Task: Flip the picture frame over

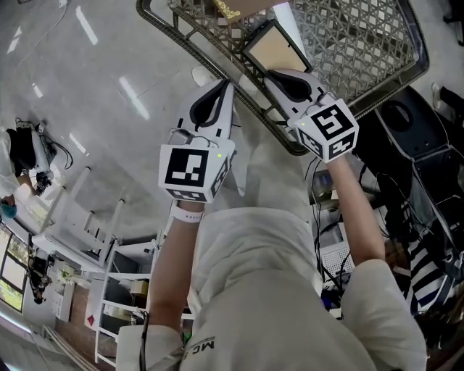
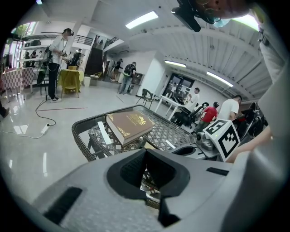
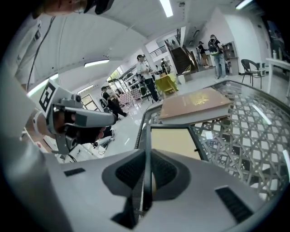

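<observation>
Right gripper [image 1: 279, 76], in the head view, reaches over the near edge of the desk [image 1: 355, 43] and meets the picture frame [image 1: 277, 48] at its near side. From this height the gripper's own body covers the jaw tips, so the grip cannot be read here. The frame shows a plain beige face inside a dark border; whether that is its front or its back is unclear. The left gripper [image 1: 221, 94] hovers just outside the desk's near edge, apart from the frame. A brown book [image 1: 228, 7] beyond the frame is cut off by the top of the picture.

In the left gripper view, the left gripper [image 2: 146, 158] has its jaws narrowly apart with nothing clamped; only a sliver of the desk's woven edge shows through the gap. The book [image 2: 129, 125] lies on the lattice top of the desk [image 2: 174, 131]. The frame is almost wholly hidden behind the gripper's body. The right gripper [image 2: 181, 150] shows at the right under its marker cube, but its jaws are hard to make out.

In the right gripper view, the right gripper [image 3: 146, 154] is closed on the dark border of the frame [image 3: 174, 142], which runs as a thin strip between the pads. The frame's beige face spreads out beyond them, by the near edge of the desk [image 3: 244, 136], with the book [image 3: 195, 106] just behind it. Whether the held edge is off the desk cannot be told. The left gripper [image 3: 106, 120] hangs at the left, beyond the desk's edge.
</observation>
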